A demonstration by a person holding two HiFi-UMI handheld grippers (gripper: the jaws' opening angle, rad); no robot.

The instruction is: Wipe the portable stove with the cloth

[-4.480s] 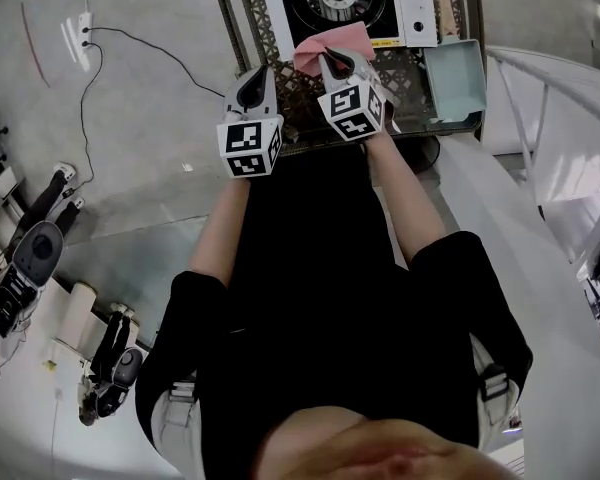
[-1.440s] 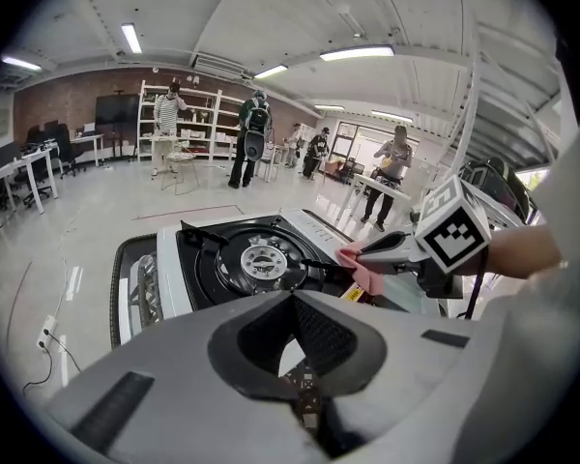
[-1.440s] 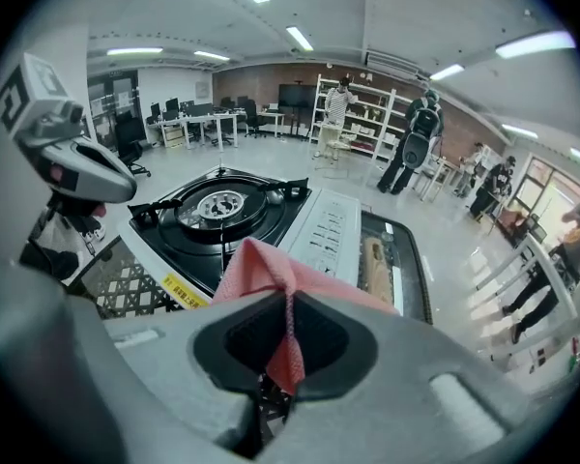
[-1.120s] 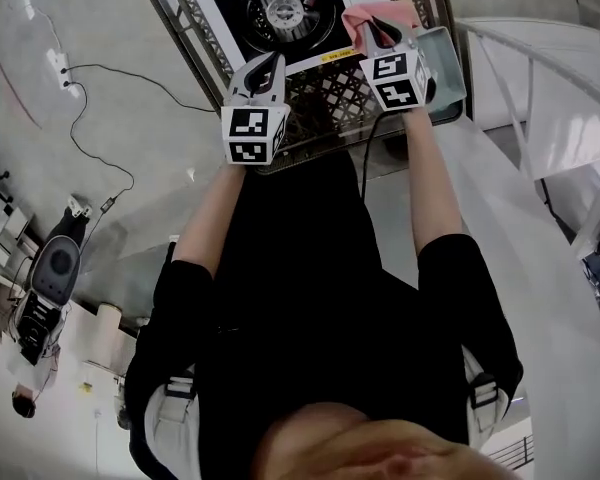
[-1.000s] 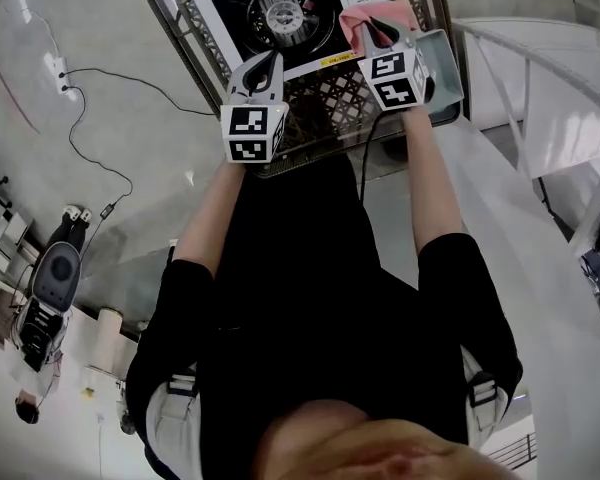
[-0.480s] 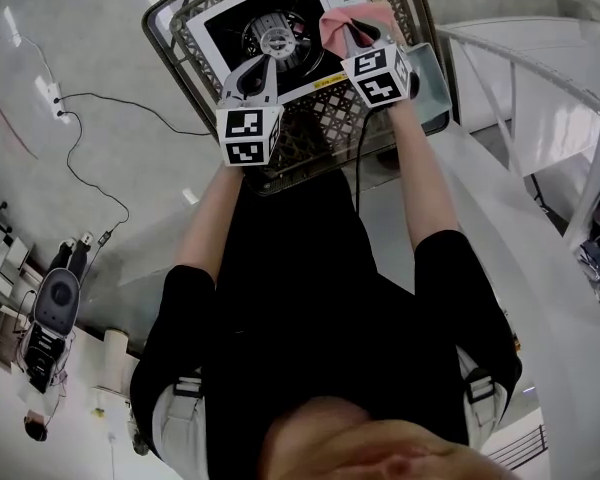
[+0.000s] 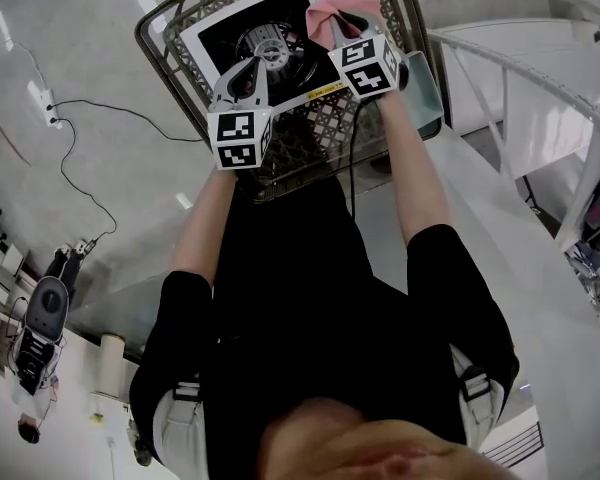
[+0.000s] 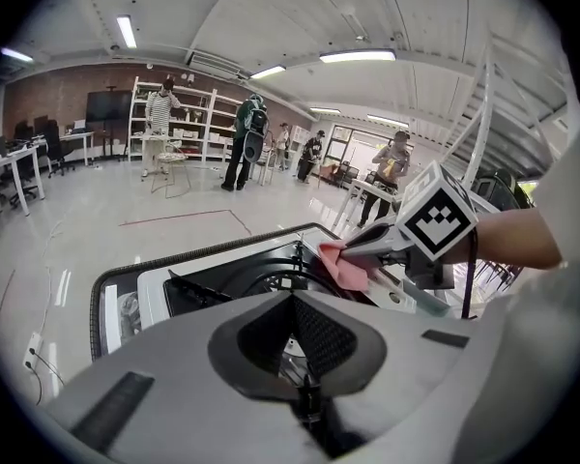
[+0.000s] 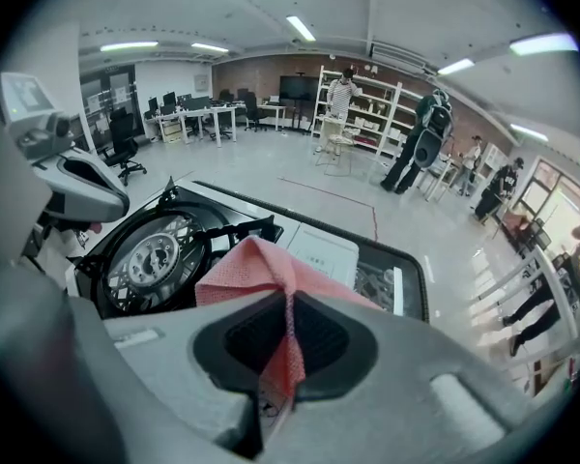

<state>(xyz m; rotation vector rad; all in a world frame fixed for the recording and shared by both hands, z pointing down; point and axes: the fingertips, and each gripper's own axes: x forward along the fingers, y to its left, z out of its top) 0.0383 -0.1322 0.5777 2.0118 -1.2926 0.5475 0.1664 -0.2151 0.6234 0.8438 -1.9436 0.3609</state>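
The portable stove (image 7: 250,28), white with a black top and a round burner (image 9: 153,255), lies inside a metal mesh basket (image 7: 170,60). My right gripper (image 7: 338,18) is shut on the pink cloth (image 7: 320,16), which it holds over the stove's right part beside the burner. The cloth (image 9: 261,264) bunches between its jaws and hides part of the stove's control panel. My left gripper (image 7: 252,66) hovers at the stove's front edge, shut with nothing in it. From the left gripper view (image 8: 293,303) I see the stove (image 8: 213,283) and the cloth (image 8: 345,265).
The basket's mesh wall (image 7: 310,138) faces me. A white railing (image 7: 510,63) runs at the right. A black cable (image 7: 90,128) trails over the grey floor at the left. Several people (image 8: 246,143) stand by shelves far off.
My right gripper has carried the cloth leftward across the stove, from its right side to beside the burner. My left gripper has stayed at the stove's front edge, still shut.
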